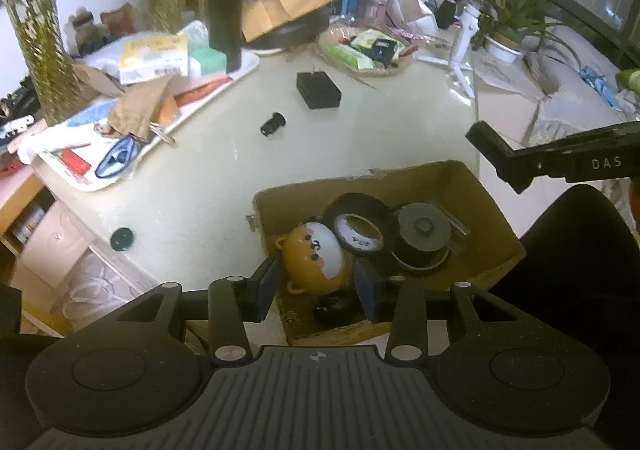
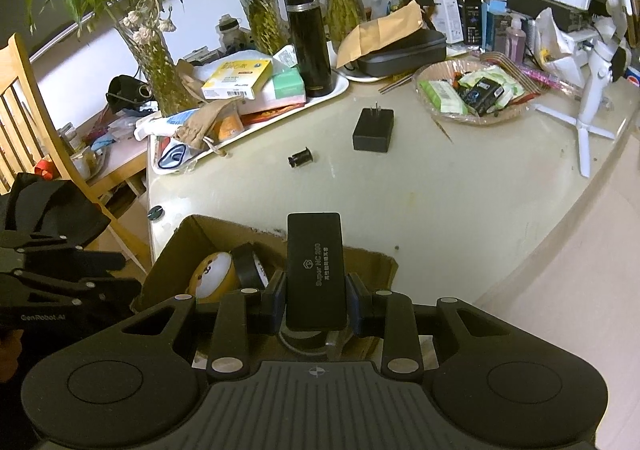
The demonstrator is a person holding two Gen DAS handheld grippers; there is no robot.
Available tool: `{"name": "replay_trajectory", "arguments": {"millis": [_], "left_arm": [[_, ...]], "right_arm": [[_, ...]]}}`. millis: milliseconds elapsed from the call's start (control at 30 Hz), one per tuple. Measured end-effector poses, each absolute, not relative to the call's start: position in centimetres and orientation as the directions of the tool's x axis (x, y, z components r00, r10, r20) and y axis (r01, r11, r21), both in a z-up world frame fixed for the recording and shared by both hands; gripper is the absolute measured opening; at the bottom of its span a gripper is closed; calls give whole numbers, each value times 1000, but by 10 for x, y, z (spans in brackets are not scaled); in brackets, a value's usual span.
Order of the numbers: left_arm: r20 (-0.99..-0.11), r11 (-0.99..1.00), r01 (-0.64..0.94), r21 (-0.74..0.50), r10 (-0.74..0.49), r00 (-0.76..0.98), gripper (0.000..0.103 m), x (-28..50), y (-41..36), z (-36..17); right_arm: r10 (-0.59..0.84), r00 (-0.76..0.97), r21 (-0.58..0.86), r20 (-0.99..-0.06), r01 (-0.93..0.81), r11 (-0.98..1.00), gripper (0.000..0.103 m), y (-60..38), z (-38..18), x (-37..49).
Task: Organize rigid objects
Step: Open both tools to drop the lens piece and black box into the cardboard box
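An open cardboard box [image 1: 460, 178] sits at the table's near edge. It holds a yellow bear toy [image 1: 316, 258], a black tape roll [image 1: 356, 226], a round grey-lidded case [image 1: 424, 234] and a small dark item [image 1: 336, 308]. My left gripper [image 1: 318, 290] hangs over the box's near end, open, with nothing pressed between its blue pads. My right gripper [image 2: 316, 302] is shut on a black rectangular device [image 2: 316, 270], upright over the box [image 2: 176, 250]. On the table lie a black power adapter [image 2: 373, 129], a small black cylinder [image 2: 301, 158] and a dark round cap [image 1: 122, 239].
A white tray [image 2: 340, 90] at the back left carries boxes, a pouch and a tall black flask [image 2: 308, 46]. A basket of packets [image 2: 472, 94] and a white tripod [image 2: 592, 102] stand at the back right. Glass vases line the back, and a wooden chair [image 2: 24, 118] stands at the left.
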State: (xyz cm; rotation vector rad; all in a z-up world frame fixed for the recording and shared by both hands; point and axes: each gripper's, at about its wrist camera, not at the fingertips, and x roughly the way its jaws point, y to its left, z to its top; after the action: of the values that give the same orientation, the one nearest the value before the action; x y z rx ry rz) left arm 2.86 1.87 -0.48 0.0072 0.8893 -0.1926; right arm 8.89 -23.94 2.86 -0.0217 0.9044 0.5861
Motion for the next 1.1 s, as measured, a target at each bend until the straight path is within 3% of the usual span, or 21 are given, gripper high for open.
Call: {"name": "replay_trajectory", "arguments": {"millis": [967, 1033, 1100], "left_arm": [[-738, 991, 107, -83, -133, 661, 41, 15, 32, -7], [-738, 991, 107, -83, -133, 662, 41, 16, 32, -7], [-738, 991, 108, -82, -134, 662, 41, 16, 32, -7]], "right_arm": [[515, 437, 240, -738, -543, 805, 34, -223, 26, 80], [513, 426, 222, -745, -567, 793, 40, -218, 23, 80], [472, 416, 171, -778, -582, 795, 72, -210, 15, 79]]}}
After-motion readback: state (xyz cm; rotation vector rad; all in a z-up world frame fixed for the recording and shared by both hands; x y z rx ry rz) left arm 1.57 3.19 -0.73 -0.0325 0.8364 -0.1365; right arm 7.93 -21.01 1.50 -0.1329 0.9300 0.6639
